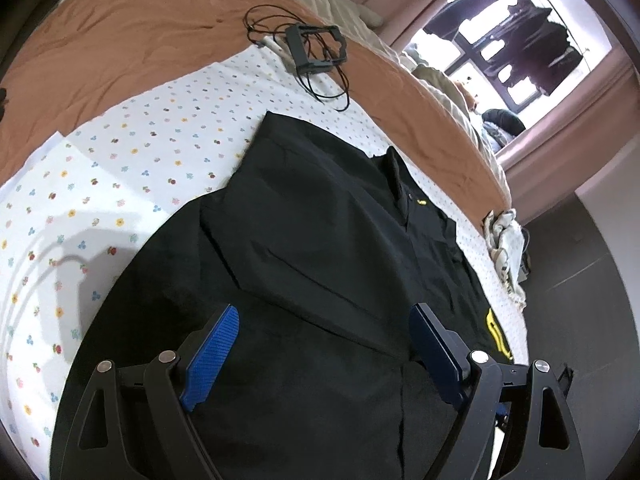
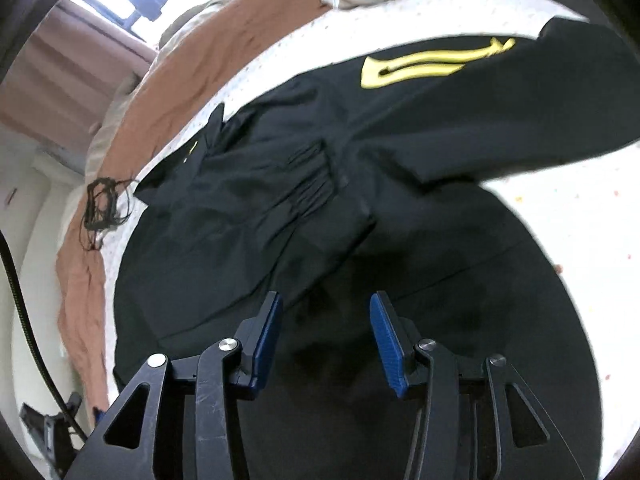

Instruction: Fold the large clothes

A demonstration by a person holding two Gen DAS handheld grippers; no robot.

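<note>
Covering the bed, a dotted sheet (image 1: 132,168) meets pink curtains (image 1: 560,132).

Black jacket's (image 1: 320,240) hem below the left view's edge; yellow-marked sleeve (image 2: 460,92) motion-blurred in the right.

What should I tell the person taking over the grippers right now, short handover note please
Left gripper: open, empty, above the black shirt.
Right gripper: open, empty, above the same shirt.
Shirt lies on the floral sheet, collar toward the brown blanket. One side looks folded in; the sleeve with the yellow print is spread out.
Black frame with cables sits beyond the shirt.
Left: fold that sleeve in, then fold the body.
</note>
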